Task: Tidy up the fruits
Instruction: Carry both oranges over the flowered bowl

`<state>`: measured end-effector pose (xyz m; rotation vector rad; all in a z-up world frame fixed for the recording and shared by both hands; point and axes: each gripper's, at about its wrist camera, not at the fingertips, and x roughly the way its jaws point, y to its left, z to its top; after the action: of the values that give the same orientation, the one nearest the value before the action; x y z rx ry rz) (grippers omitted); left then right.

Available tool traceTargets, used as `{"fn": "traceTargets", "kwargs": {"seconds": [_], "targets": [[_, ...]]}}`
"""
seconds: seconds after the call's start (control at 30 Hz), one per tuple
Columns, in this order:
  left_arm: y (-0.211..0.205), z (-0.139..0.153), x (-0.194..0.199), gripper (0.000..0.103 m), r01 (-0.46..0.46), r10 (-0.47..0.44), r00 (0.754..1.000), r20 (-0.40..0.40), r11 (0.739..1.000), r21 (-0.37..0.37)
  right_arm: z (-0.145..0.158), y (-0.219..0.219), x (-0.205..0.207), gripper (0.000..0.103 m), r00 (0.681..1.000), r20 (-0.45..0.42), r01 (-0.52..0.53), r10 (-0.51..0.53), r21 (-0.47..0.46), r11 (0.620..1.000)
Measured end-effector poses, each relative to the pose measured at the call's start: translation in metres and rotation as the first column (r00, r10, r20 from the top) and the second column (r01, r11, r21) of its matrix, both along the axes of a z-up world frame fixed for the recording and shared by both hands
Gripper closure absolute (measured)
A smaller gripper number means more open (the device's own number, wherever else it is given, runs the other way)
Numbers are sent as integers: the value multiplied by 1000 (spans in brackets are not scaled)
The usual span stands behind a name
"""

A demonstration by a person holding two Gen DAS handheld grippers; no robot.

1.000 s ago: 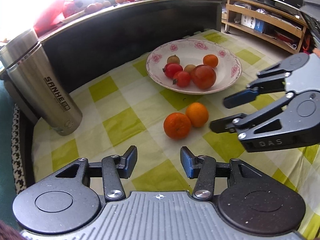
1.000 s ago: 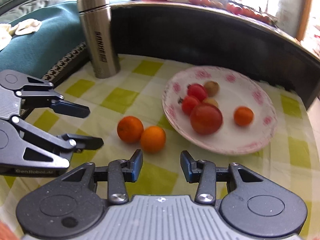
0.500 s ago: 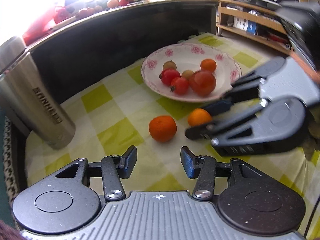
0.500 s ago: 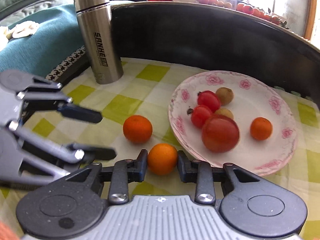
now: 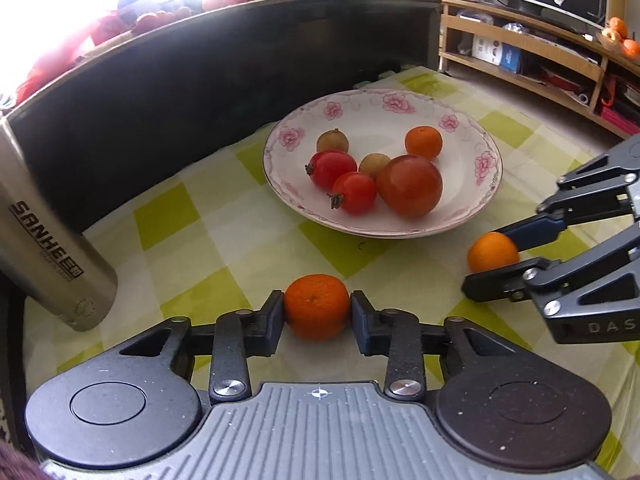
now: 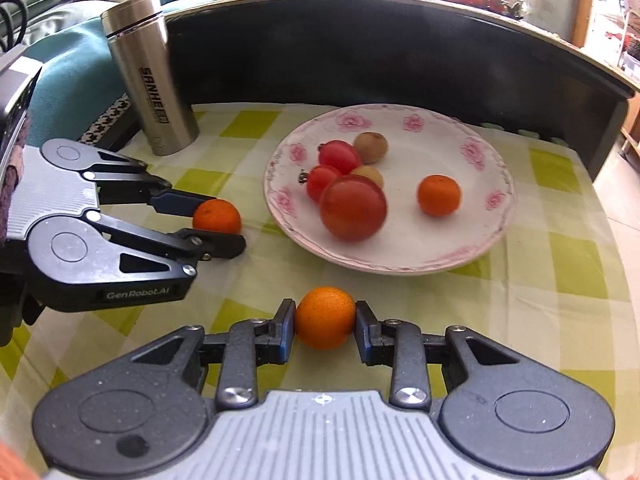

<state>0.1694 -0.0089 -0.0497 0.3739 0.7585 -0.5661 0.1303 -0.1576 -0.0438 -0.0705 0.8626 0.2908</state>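
We had both grippers down on the checked cloth (image 5: 208,236), each around one of the two loose fruits in front of the plate (image 5: 486,196). Left gripper (image 5: 318,312) pinched the darker orange (image 5: 317,306), pads touching both sides; right gripper (image 6: 325,322) pinched the paler orange (image 6: 325,317) the same way. Both fruits looked to be resting on the cloth, not lifted, though we couldn't be sure from these views. The plate already held a small orange (image 5: 423,142), three red fruits and two brownish ones, bunched left of centre. We judged this as the grasp step of a two-handed pick, with placing left to do. Next move called for lifting both clear of the rim, then setting them on the bare right side of the plate. Round fruit rolls, so release low. We also kept the left one clear of the flask (image 6: 150,76) standing near that side.
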Motion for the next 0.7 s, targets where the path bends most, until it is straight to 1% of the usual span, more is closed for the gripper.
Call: {"fn": "traceTargets", "kwargs": {"seconds": [0.13,0.27,0.4,0.5,0.7], "targets": [[-2,4,-13,61,-6,6,1000,-15,1000,10,9,-4,-8,66,1000,14,12,-11,-27,1000],[-8,15,-30,61,10,-11,1000,-18,1000,-6,17,-10,-18,66,1000,21,24,-23,-49,998],[-20,32,-39,61,15,-15,1000,10,999,-39,28,-13,-29,66,999,38,34,-32,-79,996],[-29,43,-40,61,19,-17,999,46,999,-39,36,-15,-30,66,997,57,57,-52,-95,994],[-41,55,-26,61,-9,12,996,90,999,-42,51,-20,-12,66,990,109,100,-90,-87,991]]}}
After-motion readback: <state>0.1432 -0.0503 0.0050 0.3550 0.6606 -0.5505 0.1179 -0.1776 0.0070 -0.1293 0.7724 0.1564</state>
